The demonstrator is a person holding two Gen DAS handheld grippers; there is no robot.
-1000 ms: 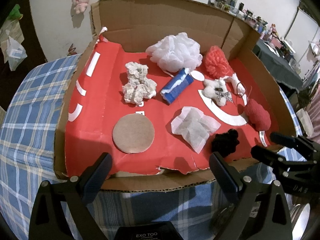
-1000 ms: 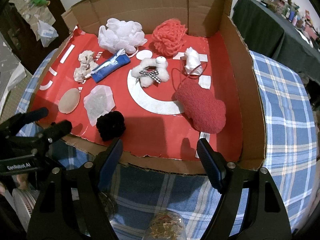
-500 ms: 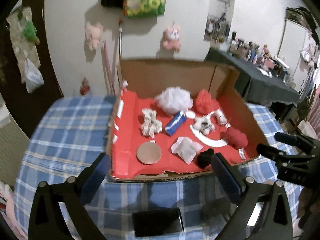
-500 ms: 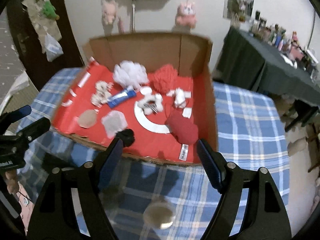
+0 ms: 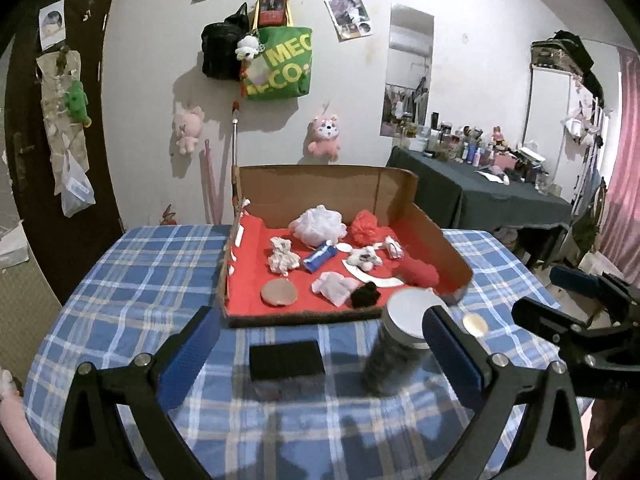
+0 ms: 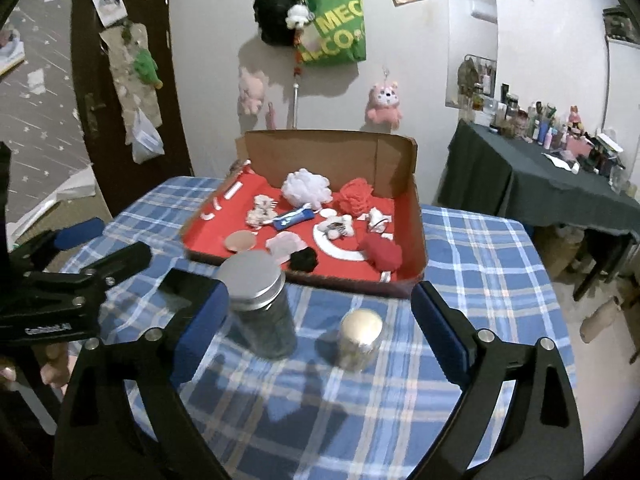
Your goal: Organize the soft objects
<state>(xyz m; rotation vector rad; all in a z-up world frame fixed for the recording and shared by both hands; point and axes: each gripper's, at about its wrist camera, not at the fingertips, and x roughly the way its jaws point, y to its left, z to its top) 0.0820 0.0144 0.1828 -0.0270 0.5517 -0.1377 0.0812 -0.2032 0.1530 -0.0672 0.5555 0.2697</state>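
We hold both grippers back from the cardboard box [image 5: 436,236], above the near edge of the blue plaid surface [image 5: 132,272]. Our left gripper [image 5: 320,344] has its fingers spread wide with nothing between them, and the right gripper [image 6: 320,320] is just as wide open and empty. Inside the box, on its red floor, the soft things lie spread out: a white mesh pouf [image 5: 318,225] and a red mesh pouf [image 5: 365,226] sit side by side against the back wall, a cream crochet piece [image 5: 282,258] lies left of a blue tissue pack [image 5: 319,257], and a small white plush [image 5: 365,258] rests on the white printed arc. Nearer to us we see a round tan pad [image 5: 279,292], a crumpled white cloth [image 5: 334,286], a black pompom [image 5: 365,295] touching that cloth, and a red fuzzy piece [image 5: 420,274] toward the right wall. Outside the box, on the surface in front of it, a tall jar with a silver lid [image 6: 256,304] stands beside a short jar [image 6: 358,338], and a flat black rectangle [image 5: 286,359] lies to the left of them.
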